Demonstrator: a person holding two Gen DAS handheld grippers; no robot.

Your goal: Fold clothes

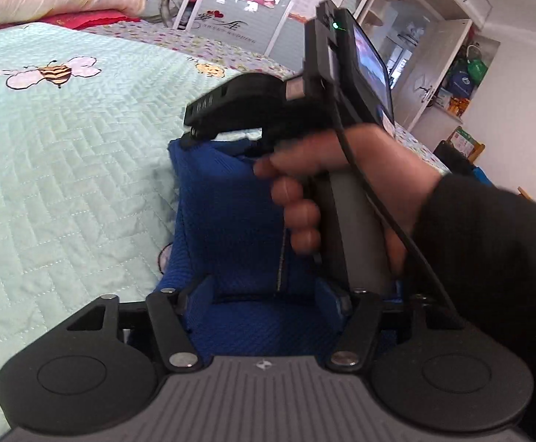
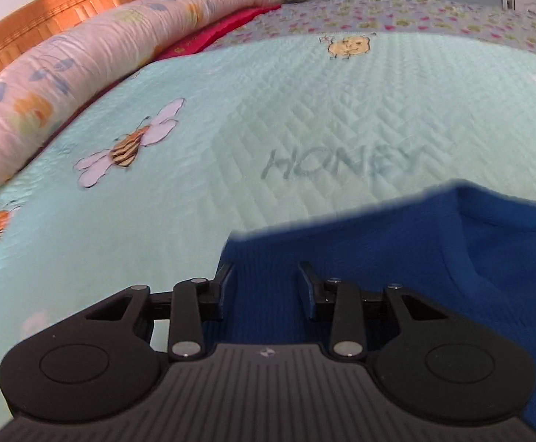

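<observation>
Left hand-held gripper [image 1: 264,300]: its jaws are standing partly open, straddling a raised fold of the blue knit sweater [image 1: 227,202]; whether the pads are pressing on the cloth I cannot tell.
Right hand-held gripper [image 2: 264,283]: its jaws are standing partly open above the sweater's edge at the lower centre of the right wrist view, pinching nothing that I can see. In the left wrist view, a hand [image 1: 341,184] is gripping it at centre right.
Sweater: it is lying on the quilt, lower right in the right wrist view, neckline showing.
Progress: it is looking partly gathered; flat, squared folds appear to be remaining.
Surface: a mint quilted bedspread [image 2: 304,110] with bees and "HONEY" is covering the bed; a rolled floral duvet [image 2: 83,73] is lying at the upper left.
Room: wardrobe doors and shelves are standing behind.
</observation>
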